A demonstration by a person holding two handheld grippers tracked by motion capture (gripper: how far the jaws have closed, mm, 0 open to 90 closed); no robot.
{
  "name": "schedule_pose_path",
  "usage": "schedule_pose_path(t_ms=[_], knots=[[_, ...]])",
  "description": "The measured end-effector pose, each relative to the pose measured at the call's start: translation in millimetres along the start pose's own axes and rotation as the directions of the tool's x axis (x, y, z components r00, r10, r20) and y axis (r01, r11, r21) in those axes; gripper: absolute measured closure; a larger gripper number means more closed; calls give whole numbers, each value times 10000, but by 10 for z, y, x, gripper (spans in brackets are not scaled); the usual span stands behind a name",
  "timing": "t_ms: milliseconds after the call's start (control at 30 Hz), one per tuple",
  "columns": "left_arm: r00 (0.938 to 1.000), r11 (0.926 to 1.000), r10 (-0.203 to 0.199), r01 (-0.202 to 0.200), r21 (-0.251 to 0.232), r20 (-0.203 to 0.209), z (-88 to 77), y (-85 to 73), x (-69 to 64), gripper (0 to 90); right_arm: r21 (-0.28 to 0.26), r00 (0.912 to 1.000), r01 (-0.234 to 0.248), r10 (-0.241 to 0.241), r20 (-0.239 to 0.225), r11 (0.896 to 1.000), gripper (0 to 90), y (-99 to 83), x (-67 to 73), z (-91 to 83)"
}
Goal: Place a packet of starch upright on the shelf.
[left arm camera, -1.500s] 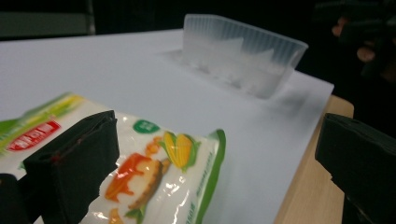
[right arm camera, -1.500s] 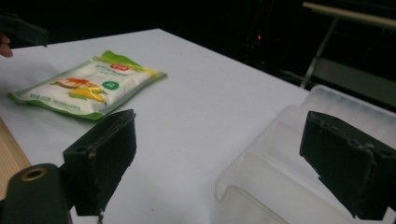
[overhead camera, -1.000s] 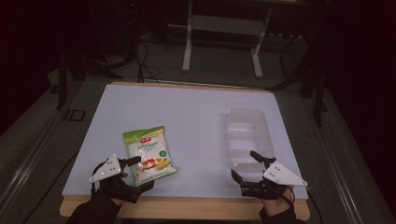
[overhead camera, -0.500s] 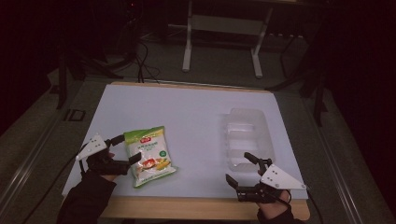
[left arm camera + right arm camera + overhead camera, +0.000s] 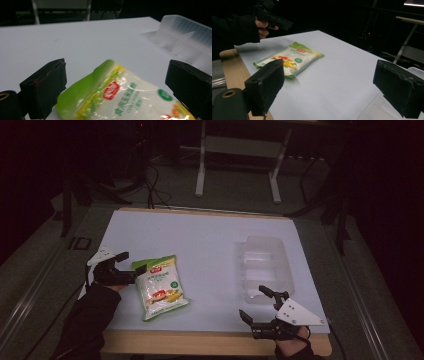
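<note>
High view: the left gripper [image 5: 131, 262], jaws apart and just closing a little, sits at the packet's [image 5: 160, 286] nine o'clock corner; the right gripper [image 5: 260, 304] gapes empty at five o'clock by the tray [image 5: 265, 260]. Left gripper view: the green corner lies between unpressed pads. Right gripper view: the packet lies flat, well apart.

No legible text; blurred print on green snack bag [image 5: 125, 97].
</note>
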State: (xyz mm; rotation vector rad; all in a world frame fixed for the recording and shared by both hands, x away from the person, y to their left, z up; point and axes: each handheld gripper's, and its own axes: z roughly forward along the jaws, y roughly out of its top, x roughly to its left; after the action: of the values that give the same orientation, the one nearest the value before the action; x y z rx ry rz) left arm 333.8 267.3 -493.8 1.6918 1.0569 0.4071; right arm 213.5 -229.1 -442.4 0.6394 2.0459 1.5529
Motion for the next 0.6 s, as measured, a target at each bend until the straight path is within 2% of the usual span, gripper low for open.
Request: schedule_pose_path(t_ms=[33,100,167,233,300,367,600], knots=[[10000,10000,0,0,0,0,0,0,0,49,0,10000,0,0,0,10000,99,0,0,0],[9986,9984,-502,506,245,-174,66,-55,120,48,-3,10000,44,-44,-8,10000,99,-3,2,0],[9968,9953,-772,782,578,-194,120,-93,191,54,-13,10000,16,-16,-80,10000,99,0,17,-4],[9968,9929,-729,757,916,-335,178,-128,240,57,11,9999,26,-25,-131,10000,99,5,32,-2],[9959,9874,-868,892,1308,-240,246,-152,278,59,53,9998,19,-18,-189,10000,99,6,42,2],[9973,9829,-678,715,1694,-277,304,-165,302,59,54,9998,17,-16,-204,10000,99,3,43,6],[9980,9598,-464,565,2749,-429,446,-205,363,59,72,9997,162,-160,-210,9998,99,2,56,7]])
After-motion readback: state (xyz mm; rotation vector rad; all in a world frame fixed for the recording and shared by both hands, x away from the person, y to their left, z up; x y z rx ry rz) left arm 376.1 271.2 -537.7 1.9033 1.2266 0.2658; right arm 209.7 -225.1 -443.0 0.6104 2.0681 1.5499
